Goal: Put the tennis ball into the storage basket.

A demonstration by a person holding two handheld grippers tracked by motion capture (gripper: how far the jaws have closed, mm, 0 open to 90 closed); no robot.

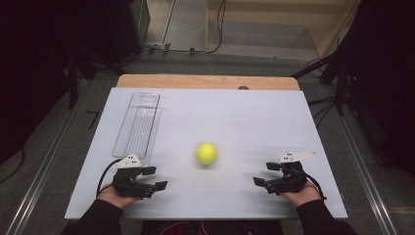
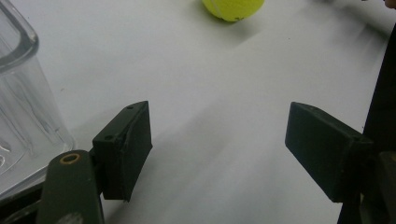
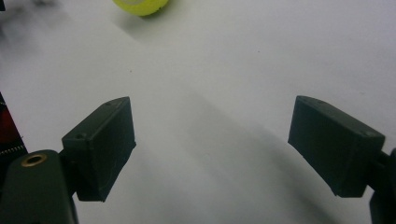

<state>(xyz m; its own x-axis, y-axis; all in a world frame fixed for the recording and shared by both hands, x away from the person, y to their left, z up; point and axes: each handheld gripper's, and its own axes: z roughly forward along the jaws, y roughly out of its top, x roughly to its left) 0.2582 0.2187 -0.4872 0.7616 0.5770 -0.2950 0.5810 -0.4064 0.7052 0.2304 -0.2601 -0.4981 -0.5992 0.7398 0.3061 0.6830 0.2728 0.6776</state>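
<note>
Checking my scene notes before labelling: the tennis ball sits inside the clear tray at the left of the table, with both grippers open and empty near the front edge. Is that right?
Not quite. The tennis ball lies on the bare white table, apart from the clear tray, as the high view shows. The rest holds: the left gripper and right gripper are open and empty near the front edge.
</note>
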